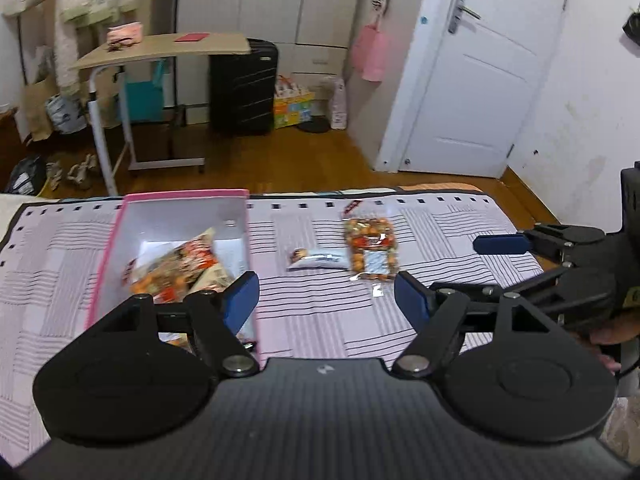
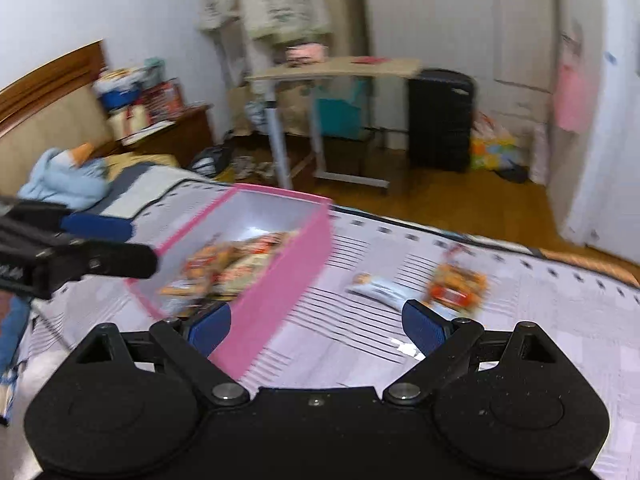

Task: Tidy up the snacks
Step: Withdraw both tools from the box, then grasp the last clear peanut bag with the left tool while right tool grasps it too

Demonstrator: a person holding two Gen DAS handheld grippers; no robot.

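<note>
The left gripper (image 1: 326, 298) has its jaws apart and nothing is between its blue pads; it hangs above the striped bed cover (image 1: 320, 320), with the pink box (image 1: 108, 264) at about ten o'clock from it. The right gripper (image 2: 316, 322) is also spread wide and empty, its left pad close to the near wall of the same box, though the right wrist view is blurred and I cannot tell whether it touches. In the left wrist view this right gripper comes in at three o'clock, well apart from the packets. Inside the box there are already several snack packets (image 1: 180, 268), orange and red, lying in a heap. Two snacks are still outside on the bed: a small white packet (image 1: 318, 259) at about twelve o'clock from the left gripper, and just beside it, at one o'clock, a clear bag of orange snacks (image 1: 370, 250). I judge that the task is more than half done, and that the step in hand is the move toward a packet still lying on the bed. The next move calls for lowering one gripper over the white packet or the clear bag, with the jaws across its narrow side, then closing gently, because such a flat, slippery bag on a soft bed may slide away or sink under the pads.
</note>
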